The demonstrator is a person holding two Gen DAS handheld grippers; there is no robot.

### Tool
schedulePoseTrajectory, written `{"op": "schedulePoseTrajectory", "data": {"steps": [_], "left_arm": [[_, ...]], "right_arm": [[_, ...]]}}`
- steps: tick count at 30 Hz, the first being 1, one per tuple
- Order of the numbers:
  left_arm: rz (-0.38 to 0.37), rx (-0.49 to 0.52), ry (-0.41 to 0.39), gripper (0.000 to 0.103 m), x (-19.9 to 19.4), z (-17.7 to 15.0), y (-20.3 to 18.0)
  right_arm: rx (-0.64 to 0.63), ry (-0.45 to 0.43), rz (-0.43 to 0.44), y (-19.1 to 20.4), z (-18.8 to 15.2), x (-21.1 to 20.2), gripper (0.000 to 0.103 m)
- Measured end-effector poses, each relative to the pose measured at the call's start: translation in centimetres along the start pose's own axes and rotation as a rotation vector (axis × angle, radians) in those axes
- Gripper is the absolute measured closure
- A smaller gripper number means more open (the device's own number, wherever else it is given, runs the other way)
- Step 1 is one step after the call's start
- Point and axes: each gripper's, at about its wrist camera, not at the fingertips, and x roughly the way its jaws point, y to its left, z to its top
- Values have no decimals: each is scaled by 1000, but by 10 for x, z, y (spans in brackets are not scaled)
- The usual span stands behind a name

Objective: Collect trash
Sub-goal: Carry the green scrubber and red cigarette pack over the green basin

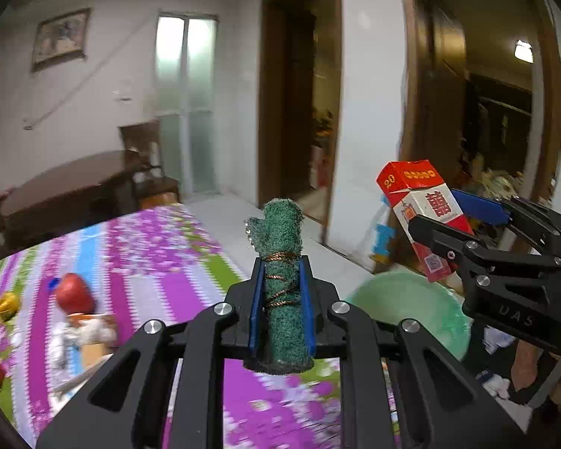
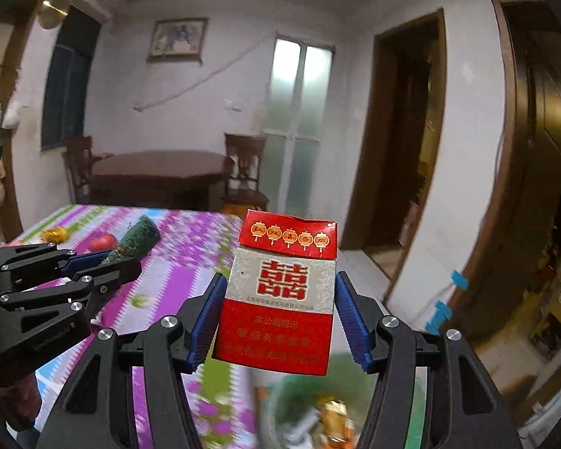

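Observation:
My left gripper (image 1: pixel 280 265) is shut on a rolled green scouring pad (image 1: pixel 284 288) bound with copper wire, held above the flowered tablecloth (image 1: pixel 161 262). My right gripper (image 2: pixel 280 280) is shut on a red and white cigarette box (image 2: pixel 280 295), upright, above a pale green bin (image 2: pixel 276 408) that holds some wrappers. In the left wrist view the right gripper (image 1: pixel 463 217) holds the box (image 1: pixel 422 213) over the bin (image 1: pixel 411 307) at the right. In the right wrist view the left gripper (image 2: pixel 127 254) with the pad (image 2: pixel 138 237) is at the left.
A red apple (image 1: pixel 74 292), a gold wrapper (image 1: pixel 5 305), crumpled white paper (image 1: pixel 78 333) and other scraps lie on the table at the left. A dark round table (image 2: pixel 161 172) with chairs stands behind. Two doorways open at the right.

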Motion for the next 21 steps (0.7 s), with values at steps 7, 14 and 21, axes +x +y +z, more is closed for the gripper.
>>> {"op": "schedulePoseTrajectory", "data": {"steps": [7, 14, 21], "left_arm": [[-127, 29, 125, 86, 58, 3, -44], [-210, 42, 267, 86, 119, -17, -75], [-211, 74, 372, 86, 155, -35, -100]], "right_arm": [[49, 190, -14, -83, -28, 35, 43], [106, 327, -22, -134, -74, 66, 43], [121, 461, -20, -119, -113, 103, 43]]}}
